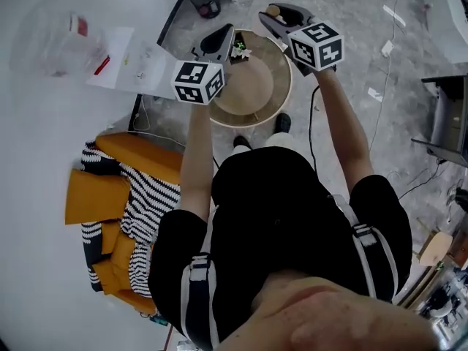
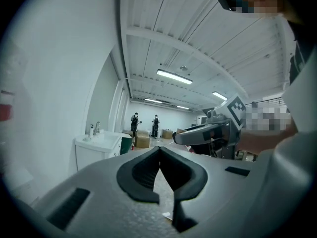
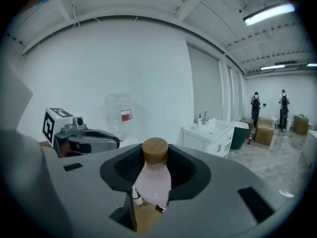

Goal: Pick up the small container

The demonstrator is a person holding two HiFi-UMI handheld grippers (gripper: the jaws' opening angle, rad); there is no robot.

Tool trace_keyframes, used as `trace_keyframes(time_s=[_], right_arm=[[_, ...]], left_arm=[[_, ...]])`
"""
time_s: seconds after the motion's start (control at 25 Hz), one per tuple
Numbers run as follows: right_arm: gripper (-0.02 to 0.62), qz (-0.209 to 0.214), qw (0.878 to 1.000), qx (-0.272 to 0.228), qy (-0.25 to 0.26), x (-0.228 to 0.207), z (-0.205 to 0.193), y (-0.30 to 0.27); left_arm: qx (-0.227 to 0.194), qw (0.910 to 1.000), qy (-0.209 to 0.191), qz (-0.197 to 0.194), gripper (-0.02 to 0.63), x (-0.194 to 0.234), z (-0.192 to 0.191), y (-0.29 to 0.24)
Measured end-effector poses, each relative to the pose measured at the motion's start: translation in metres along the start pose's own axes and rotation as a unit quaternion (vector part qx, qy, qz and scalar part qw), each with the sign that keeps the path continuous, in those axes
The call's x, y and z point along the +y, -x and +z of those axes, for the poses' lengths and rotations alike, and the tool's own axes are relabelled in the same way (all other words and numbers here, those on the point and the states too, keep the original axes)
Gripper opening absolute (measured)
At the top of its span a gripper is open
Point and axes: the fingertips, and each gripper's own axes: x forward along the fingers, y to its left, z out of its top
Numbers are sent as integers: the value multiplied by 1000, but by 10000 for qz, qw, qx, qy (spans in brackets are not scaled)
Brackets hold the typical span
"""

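- We see our right gripper clamped on the small bottle. Its jaws press the pale body, and the wooden cap sits toward the jaw tips.
- In the head view, the bottle is in that gripper by the far rim of the round table.
- Our left gripper has its jaws together with nothing between them, and it hangs over the table's left side.
- A small plant stands on the table between the two grippers.

container largely behind jaws, tabletop items unclear
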Motion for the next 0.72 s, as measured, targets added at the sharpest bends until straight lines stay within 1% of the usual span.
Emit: trace_keyframes(time_s=[0.12,0.32,0.44,0.6,0.72], right_arm=[[141,20,10000,-28,49,14,18,8],[141,67,9998,-50,-181,31,37,13],[141,89,9997,-83,-193,39,45,19],[141,86,9998,-150,-27,49,49,26],[141,112,9997,-192,-33,53,50,28]], left_arm=[[-50,9999,-105,-76,18,-5,16,10],[-146,9994,-272,-164,18,-8,37,24],[-222,9991,-330,-158,18,-10,48,32],[-261,9990,-328,-144,18,-11,53,39],[-264,9989,-338,-180,18,-15,54,42]])
